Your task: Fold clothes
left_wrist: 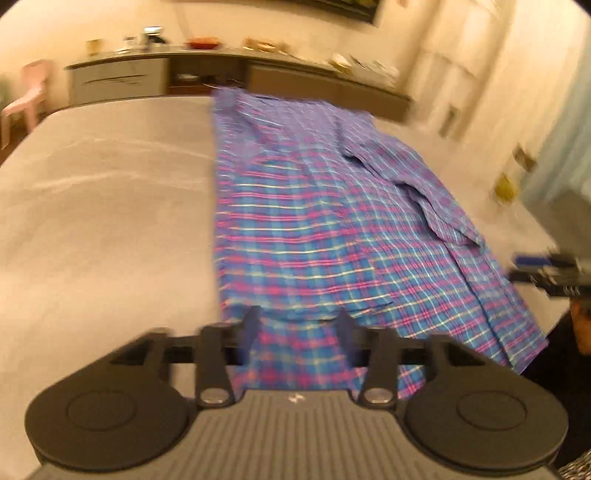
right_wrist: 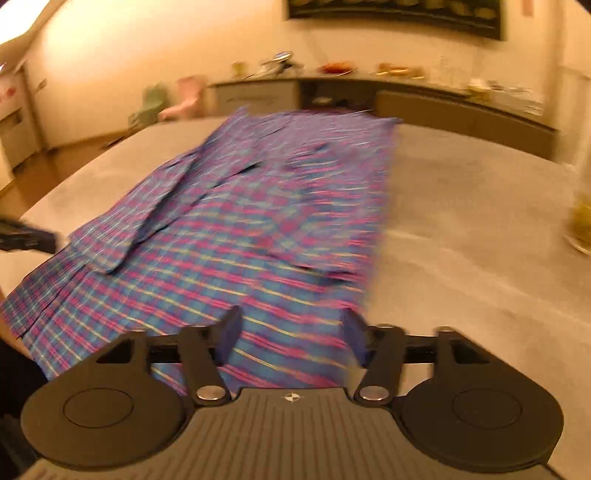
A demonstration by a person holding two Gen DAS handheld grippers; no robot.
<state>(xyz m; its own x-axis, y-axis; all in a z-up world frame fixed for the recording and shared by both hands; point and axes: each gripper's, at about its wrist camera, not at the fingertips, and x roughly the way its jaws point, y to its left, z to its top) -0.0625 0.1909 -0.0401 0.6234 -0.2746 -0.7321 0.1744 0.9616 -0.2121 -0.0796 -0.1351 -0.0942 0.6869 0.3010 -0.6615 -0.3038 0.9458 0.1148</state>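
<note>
A blue, pink and yellow plaid shirt point(left_wrist: 314, 229) lies flat and lengthwise on the grey table point(left_wrist: 103, 206), folded into a long strip with a sleeve laid over it. My left gripper point(left_wrist: 297, 325) is open above the shirt's near hem at its left corner. In the right wrist view the same shirt point(right_wrist: 251, 229) stretches away over the table point(right_wrist: 472, 221). My right gripper point(right_wrist: 291, 328) is open above the near hem, close to the shirt's right edge. Each gripper shows blurred at the other view's edge: the right gripper point(left_wrist: 546, 271) and the left gripper point(right_wrist: 26, 236). Both frames are motion-blurred.
A long sideboard point(left_wrist: 236, 74) with dishes and clutter runs behind the table. A pink chair point(left_wrist: 29, 96) stands at the far left. A glass of yellowish stuff point(right_wrist: 581, 221) stands on the table's right side. A dark picture point(right_wrist: 395, 14) hangs on the back wall.
</note>
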